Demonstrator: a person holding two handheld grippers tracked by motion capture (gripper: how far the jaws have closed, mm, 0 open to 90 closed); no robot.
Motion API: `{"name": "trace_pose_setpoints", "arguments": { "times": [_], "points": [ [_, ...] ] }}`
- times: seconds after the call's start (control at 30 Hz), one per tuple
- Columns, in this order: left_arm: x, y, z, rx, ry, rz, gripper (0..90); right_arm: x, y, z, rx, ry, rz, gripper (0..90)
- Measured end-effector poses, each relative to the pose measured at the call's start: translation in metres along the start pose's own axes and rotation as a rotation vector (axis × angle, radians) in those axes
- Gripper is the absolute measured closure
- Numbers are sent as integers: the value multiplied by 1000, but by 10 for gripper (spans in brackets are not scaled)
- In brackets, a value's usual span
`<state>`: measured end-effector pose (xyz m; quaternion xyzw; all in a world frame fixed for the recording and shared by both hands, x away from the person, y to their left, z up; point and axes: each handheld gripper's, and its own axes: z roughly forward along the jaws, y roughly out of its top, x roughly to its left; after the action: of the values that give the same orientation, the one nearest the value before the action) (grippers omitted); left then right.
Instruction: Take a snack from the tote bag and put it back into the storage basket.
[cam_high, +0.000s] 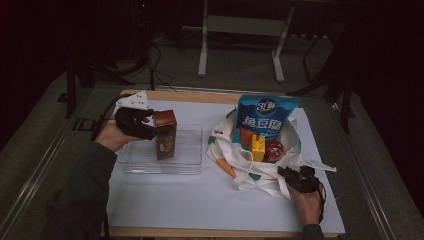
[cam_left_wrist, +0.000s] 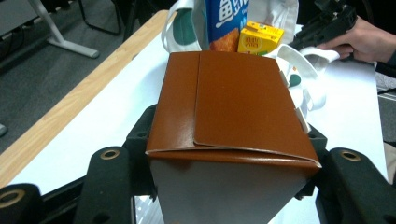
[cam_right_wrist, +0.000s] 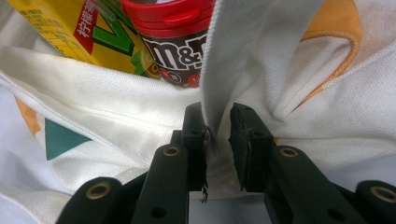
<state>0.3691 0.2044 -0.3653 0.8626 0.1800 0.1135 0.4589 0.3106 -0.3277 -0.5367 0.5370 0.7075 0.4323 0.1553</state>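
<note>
Brown carton (cam_left_wrist: 233, 116) (upright) over clear tray (cam_high: 190, 167)

High view: fixed cam above the near edge, looks fwd & down over the whole table (cam_high: 150, 200), floor and frame legs beyond the far edge.

Left gripper view: rides low on the left gripper (cam_high: 145, 127), v. close behind the brown carton (cam_left_wrist: 233, 102), faces right across the table toward the tote bag (cam_left_wrist: 299, 74) and the other hand.

Right gripper view: rides on the right gripper (cam_high: 295, 179) at near right, faces far/left, v. close on bag cloth.

Shared: bag w/ yellow juice box (cam_right_wrist: 70, 32) shows in all three views; carton in high and left gripper views.
</note>
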Motion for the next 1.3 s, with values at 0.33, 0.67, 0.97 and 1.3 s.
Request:
{"name": "trace_pose_setpoints", "arguments": {
  "times": [0.33,0.67,0.97,1.3],
  "points": [
    [3,-12,-6,25,0,-5,432,0,0,0,0,-3,-2,757],
    [0,-19,-5,104,-9,36,433,0,0,0,-1,-4,-1,757],
    [1,-21,4,171,-71,53,429,1,0,0,-1,-6,0,756],
    [-3,-11,35,185,-148,26,389,1,0,0,0,-4,3,756]
  ]
}}
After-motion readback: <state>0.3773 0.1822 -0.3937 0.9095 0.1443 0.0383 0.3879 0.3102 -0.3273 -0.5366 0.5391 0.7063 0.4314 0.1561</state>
